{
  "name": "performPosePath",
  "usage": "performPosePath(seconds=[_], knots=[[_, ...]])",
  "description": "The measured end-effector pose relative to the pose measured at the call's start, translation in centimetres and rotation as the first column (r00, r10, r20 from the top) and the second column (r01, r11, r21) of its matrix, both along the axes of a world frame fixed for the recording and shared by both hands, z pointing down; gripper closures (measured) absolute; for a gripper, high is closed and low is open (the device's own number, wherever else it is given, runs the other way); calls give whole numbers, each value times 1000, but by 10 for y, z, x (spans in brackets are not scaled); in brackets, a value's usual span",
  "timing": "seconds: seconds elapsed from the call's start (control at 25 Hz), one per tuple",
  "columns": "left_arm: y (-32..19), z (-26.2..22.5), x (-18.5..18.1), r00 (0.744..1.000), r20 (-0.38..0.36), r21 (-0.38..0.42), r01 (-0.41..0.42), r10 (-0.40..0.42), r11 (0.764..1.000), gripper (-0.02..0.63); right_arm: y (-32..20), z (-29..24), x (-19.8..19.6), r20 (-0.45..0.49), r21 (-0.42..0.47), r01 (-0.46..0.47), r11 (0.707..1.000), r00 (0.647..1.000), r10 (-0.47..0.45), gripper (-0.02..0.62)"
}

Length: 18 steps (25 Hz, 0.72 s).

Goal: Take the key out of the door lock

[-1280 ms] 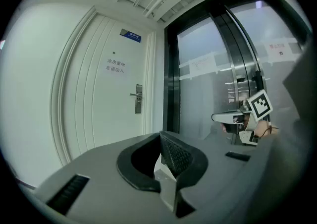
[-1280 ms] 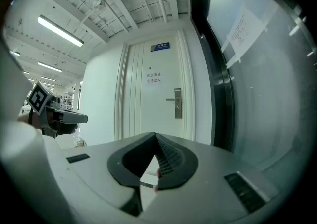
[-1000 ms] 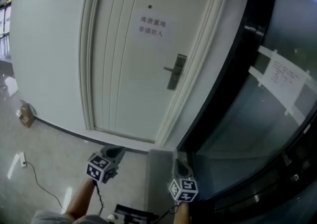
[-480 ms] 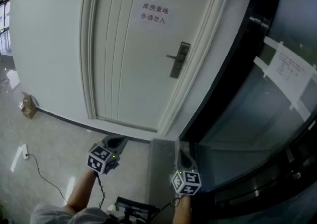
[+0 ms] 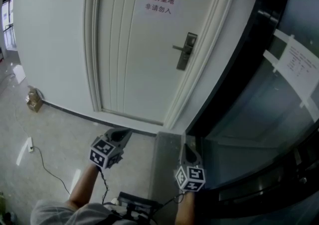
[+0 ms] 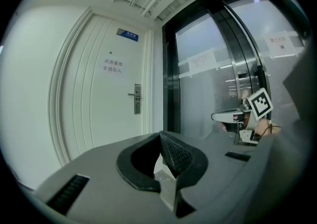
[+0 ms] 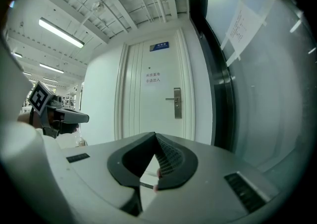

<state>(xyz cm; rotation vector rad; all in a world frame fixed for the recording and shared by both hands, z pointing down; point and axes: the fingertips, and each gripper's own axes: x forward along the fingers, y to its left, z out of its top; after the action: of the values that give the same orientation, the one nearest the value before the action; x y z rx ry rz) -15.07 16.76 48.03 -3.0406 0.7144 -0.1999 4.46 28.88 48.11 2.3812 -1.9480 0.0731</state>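
Both grippers are held low, well apart from the white door (image 5: 129, 55). The left gripper (image 5: 121, 133) has its fingers closed tip to tip on nothing. The right gripper (image 5: 189, 147) is closed too, with a thin sliver (image 7: 148, 186) low in its gap that I cannot identify. The lock plate (image 5: 186, 51) and its handle sit near the door's right edge. The key is too small to make out.

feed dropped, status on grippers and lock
Both shut, empty: left gripper, right gripper. lock ahead on door, not reached; key too small to see. Nothing blocking.
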Motion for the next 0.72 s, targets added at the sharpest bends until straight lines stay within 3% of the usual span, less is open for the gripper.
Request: performPosePath(seconds=[0.44, 0.72], knots=[[8, 9, 15, 1000, 5, 16, 27, -27, 999, 614, -7, 16, 18, 21, -14, 31, 999, 999, -30, 583], [-17, 4, 20, 999, -11, 22, 46, -46, 999, 614, -33, 15, 22, 15, -25, 52, 998, 999, -52, 583]])
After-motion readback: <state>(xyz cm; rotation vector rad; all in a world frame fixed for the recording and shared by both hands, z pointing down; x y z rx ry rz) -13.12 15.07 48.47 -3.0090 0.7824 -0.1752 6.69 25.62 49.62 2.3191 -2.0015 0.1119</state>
